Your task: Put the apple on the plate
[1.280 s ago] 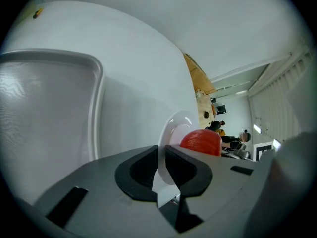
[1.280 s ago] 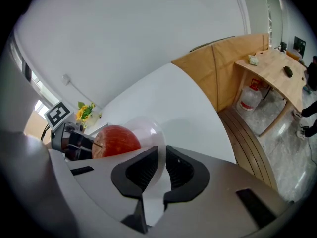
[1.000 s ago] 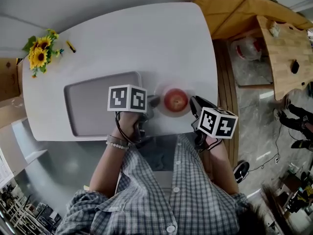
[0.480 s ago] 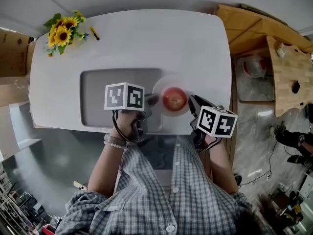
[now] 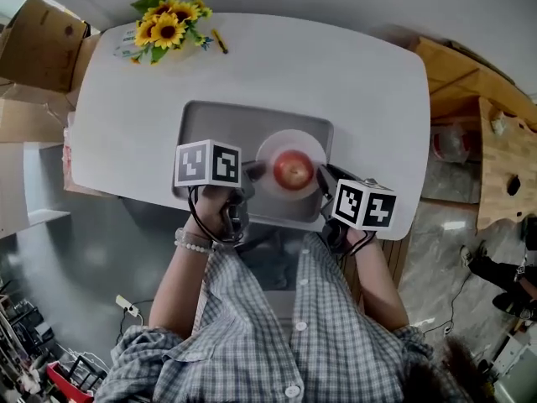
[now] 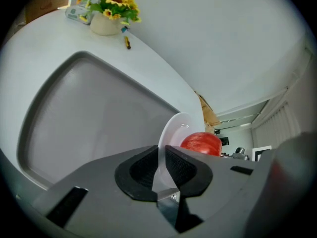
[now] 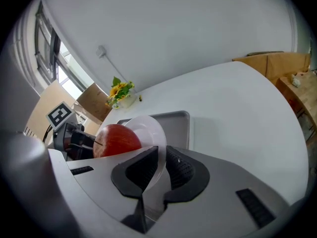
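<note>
Apple (image 5: 294, 171), round and glossy red, sits on the white plate (image 5: 281, 141)

Red apple sitting on the white plate

The apple (image 5: 293, 171) is shiny red, with its stem sideways in the right gripper view. It rests mid-plate near the centre of the head view. The small round plate (image 5: 289, 136) is pinched at opposite rims by the left gripper (image 5: 256, 171) and right gripper (image 5: 321, 175).

The left claw (image 6: 162, 157) clamps the plate (image 6: 174, 129) at its rim, apple (image 6: 200, 144) on it.
</note>
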A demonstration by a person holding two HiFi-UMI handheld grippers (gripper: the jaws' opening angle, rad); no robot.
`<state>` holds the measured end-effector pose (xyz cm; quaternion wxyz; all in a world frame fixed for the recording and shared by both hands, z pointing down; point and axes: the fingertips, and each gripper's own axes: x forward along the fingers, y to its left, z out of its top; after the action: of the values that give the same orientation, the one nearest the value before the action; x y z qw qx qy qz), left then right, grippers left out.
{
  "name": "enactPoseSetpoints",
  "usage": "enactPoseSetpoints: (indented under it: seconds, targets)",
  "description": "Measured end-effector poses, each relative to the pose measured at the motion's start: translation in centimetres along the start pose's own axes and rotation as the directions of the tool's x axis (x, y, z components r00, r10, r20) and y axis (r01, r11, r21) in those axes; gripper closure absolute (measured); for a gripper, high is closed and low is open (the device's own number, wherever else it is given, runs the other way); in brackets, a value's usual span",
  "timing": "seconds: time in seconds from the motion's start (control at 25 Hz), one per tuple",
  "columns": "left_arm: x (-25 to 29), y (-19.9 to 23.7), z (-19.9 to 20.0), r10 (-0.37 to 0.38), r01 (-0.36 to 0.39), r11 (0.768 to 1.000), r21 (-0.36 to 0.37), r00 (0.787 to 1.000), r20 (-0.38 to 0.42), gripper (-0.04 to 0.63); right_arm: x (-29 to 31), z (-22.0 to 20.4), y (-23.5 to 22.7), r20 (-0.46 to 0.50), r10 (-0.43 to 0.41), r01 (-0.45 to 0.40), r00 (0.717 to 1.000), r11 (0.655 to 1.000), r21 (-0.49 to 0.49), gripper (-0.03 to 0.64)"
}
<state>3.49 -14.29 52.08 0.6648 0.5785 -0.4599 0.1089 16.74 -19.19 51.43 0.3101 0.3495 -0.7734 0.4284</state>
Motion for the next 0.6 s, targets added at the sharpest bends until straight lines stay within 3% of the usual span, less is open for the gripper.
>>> enactPoseSetpoints:
  seconds: [0.32,0.6]
  targets:
    - [-1.9,5.9,-0.2,0.058,-0.058,0.998,-0.017,0.998,-0.012,0.543,4.1,-1.6,4.0,-0.052,-0.004,0.002,0.999,0.999,-0.035,0.557]
    - [-1.6,8.1,0.1,0.066,-0.067,0.998,-0.017,0.997,-0.025,0.543,6.2,-2.3,4.6,-0.082,-0.033,0.028,0.996,0.998,-0.058,0.555]
